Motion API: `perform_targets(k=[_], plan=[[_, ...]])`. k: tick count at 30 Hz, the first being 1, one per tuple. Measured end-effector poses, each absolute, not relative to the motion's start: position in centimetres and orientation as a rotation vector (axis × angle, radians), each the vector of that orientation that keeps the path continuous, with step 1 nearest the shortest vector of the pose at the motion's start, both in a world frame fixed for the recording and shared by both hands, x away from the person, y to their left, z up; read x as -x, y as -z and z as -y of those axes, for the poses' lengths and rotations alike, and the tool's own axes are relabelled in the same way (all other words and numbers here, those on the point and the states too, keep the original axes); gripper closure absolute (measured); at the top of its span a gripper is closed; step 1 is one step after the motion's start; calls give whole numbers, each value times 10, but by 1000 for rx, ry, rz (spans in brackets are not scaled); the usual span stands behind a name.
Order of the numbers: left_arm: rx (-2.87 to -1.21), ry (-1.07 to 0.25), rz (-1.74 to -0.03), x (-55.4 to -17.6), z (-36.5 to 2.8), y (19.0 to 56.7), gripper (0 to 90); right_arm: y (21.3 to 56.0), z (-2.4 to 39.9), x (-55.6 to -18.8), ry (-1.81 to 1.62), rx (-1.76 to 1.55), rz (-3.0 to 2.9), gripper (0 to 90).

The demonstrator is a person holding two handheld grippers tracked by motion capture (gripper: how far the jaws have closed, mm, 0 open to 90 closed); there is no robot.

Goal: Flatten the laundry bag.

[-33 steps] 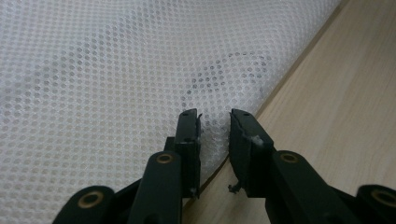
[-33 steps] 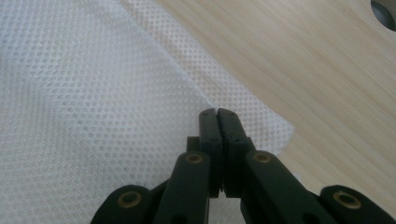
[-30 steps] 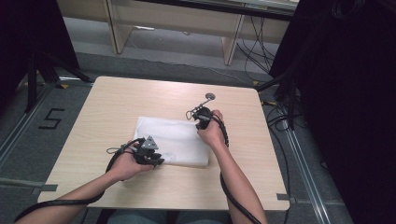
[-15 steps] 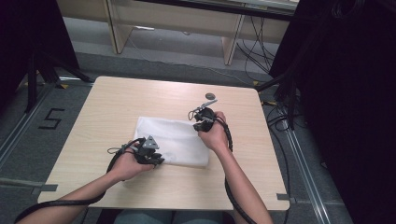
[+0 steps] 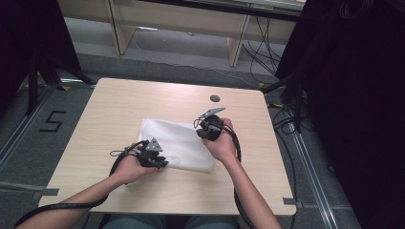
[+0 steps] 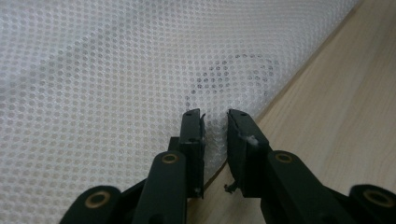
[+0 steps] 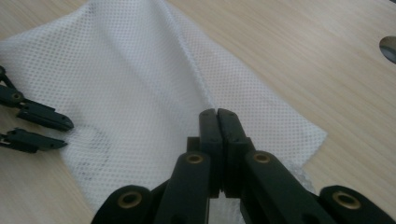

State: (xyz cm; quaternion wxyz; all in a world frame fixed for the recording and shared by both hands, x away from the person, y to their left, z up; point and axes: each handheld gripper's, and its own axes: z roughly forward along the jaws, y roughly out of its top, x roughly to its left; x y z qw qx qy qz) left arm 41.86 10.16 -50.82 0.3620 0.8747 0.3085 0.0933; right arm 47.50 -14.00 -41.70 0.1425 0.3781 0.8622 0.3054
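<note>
A white mesh cloth (image 5: 176, 140) lies flat in the middle of the wooden table (image 5: 119, 105). My left gripper (image 5: 162, 162) is at its near left edge. In the left gripper view the jaws (image 6: 215, 114) stand a narrow gap apart with the mesh (image 6: 116, 70) edge between them; they have just been closing. My right gripper (image 5: 200, 132) hovers over the cloth's right side. Its jaws (image 7: 217, 112) are shut, and a raised crease of mesh (image 7: 140, 70) runs up to their tips, so they seem to pinch the fabric. The left gripper (image 7: 60, 133) also appears there, jaws apart.
A dark round hole (image 5: 215, 98) sits in the tabletop behind the cloth, also seen as a grey spot (image 7: 390, 46). Cables (image 5: 286, 124) trail on the floor at the right. Wooden furniture legs (image 5: 236, 47) stand beyond the far edge.
My right hand has drawn back toward the person and risen a little over the cloth. The left hand has stayed at the near left edge.
</note>
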Motion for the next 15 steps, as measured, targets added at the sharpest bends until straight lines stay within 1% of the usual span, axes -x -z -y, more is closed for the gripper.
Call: perform_targets(k=[13, 15], plan=[[-2274, -265, -773, -423, -100, 507, 764, 414, 140, -451, -959, -1079, -2486, 900], [-2258, -259, -804, -422, -100, 508, 765, 414, 141, -449, -976, -1076, -2489, 900]])
